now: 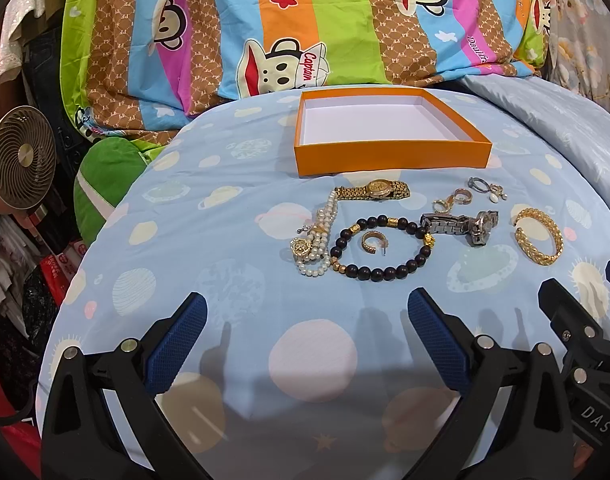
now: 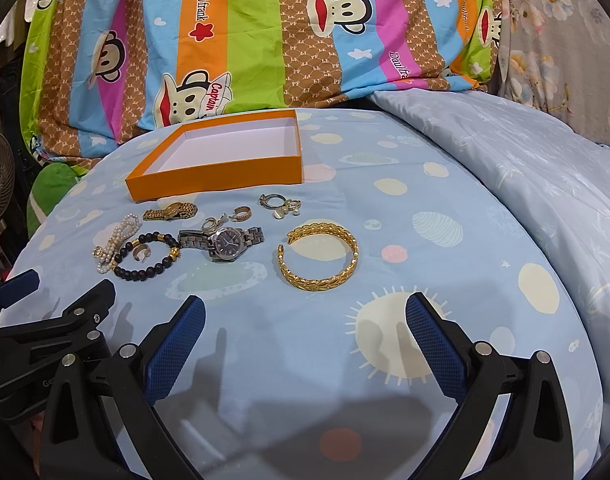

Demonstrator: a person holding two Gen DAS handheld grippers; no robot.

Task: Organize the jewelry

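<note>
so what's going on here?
A person holds two grippers over a bed, sorting jewelry. The left gripper and right gripper are both open and empty, short of the pieces. The orange box is empty. The gold bangle, silver watch, bead bracelet and the rest lie on the blue sheet.

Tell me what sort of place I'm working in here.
Most likely a bedroom at home: the jewelry lies on a blue planet-print bedsheet, a striped cartoon-monkey quilt is heaped behind the orange box, and a small fan stands among clutter alongside.
</note>
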